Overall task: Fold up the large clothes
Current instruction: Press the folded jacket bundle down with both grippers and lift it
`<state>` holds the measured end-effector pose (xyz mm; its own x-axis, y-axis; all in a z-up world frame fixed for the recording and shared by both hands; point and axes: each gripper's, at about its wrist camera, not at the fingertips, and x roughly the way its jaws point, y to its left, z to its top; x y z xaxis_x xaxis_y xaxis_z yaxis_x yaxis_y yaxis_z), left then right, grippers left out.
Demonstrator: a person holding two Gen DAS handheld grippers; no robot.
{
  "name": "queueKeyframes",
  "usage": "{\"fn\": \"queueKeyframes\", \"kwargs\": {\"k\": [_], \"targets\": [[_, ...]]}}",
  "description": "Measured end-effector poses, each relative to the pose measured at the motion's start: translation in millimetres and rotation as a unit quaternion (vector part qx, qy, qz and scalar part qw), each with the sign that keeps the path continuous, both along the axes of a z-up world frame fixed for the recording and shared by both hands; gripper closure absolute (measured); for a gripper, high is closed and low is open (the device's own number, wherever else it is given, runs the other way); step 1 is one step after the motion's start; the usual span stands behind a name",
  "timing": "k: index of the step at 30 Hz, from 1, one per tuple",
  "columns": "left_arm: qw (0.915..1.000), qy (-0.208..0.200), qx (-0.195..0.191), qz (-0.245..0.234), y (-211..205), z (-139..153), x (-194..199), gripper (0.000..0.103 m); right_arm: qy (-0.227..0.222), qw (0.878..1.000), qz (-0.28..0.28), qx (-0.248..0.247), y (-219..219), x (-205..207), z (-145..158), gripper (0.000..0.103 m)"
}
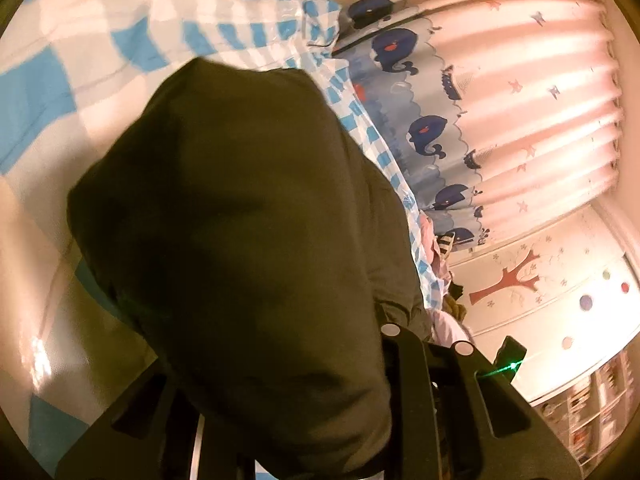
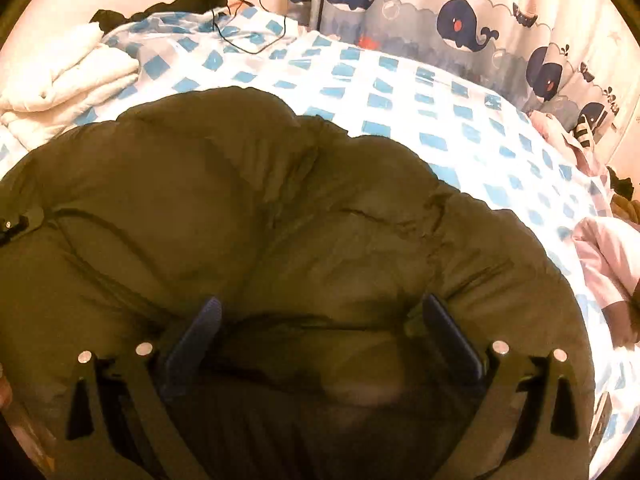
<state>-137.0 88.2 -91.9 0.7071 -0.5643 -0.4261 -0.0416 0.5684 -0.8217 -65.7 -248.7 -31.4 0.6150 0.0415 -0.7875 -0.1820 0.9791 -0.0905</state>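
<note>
**Jacket gathered, fold barely begun**

My right hand-held gripper (image 2: 320,344) stands open over the olive puffer jacket (image 2: 248,216). Left hand-held gripper (image 1: 404,344): grip hidden, cannot tell. Jacket lies bunched on the checked bed (image 2: 420,108); folding mostly remains.

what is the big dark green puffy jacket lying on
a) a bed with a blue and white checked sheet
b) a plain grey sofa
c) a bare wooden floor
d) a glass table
a, in the right wrist view the jacket lies spread over the sheet of blue and white checks, which shows beyond it as far as the whale curtain.
</note>
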Motion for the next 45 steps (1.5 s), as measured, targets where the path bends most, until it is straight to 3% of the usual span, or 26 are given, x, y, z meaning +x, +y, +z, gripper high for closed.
{"fn": "queueKeyframes", "kwargs": {"k": [2,9,12,15,17,21,22,28,32,35,37,39,41,43,44,45], "targets": [[0.9992,-0.019,0.036,-0.007,-9,16,-2,0.083,0.046,0.999,0.007,-0.004,4,9,-25,0.006],[0.988,-0.074,0.131,-0.037,-51,68,-13,0.083,0.037,0.999,0.008,0.004,4,11,-43,0.006],[0.9805,-0.09,0.167,-0.051,-69,88,-17,0.083,0.045,0.999,0.009,0.012,-1,15,-41,0.006],[0.9697,-0.106,0.21,-0.067,-85,111,-14,0.083,0.051,0.998,0.006,0.045,-9,7,-18,0.006],[0.9587,-0.112,0.249,-0.08,-101,124,-14,0.083,0.02,0.998,-0.003,0.064,-14,-4,-6,0.006],[0.9369,-0.118,0.309,-0.113,-140,148,3,0.083,0.028,0.999,0.014,0.041,-5,-5,-24,0.006],[0.9265,-0.123,0.332,-0.127,-156,152,3,0.083,0.03,0.999,0.015,0.037,-5,-3,-25,0.006],[0.8827,-0.154,0.406,-0.18,-227,172,-11,0.083,0.071,0.997,0.037,0.018,-15,1,-17,0.006],[0.8582,-0.17,0.437,-0.209,-267,181,-5,0.083,0.042,0.999,0.028,0.002,-56,-32,12,0.006],[0.8467,-0.178,0.447,-0.228,-293,184,-6,0.083,0.043,0.996,-0.006,0.073,-115,-48,24,0.006],[0.84,-0.18,0.453,-0.239,-310,180,-3,0.083,0.046,0.988,-0.03,0.146,-155,-54,24,0.006],[0.8287,-0.178,0.466,-0.253,-334,174,-5,0.083,0.053,0.967,-0.054,0.245,-197,-58,17,0.006],[0.8205,-0.175,0.475,-0.266,-353,169,-8,0.083,0.053,0.949,-0.073,0.302,-228,-65,10,0.006],[0.8055,-0.172,0.493,-0.281,-373,165,-11,0.083,0.033,0.925,-0.076,0.37,-247,-80,13,0.006],[0.7943,-0.169,0.506,-0.29,-385,161,-13,0.083,0.024,0.904,-0.084,0.418,-265,-85,12,0.006],[0.7785,-0.164,0.524,-0.304,-400,156,-13,0.083,0.017,0.891,-0.089,0.446,-275,-88,13,0.006]]}}
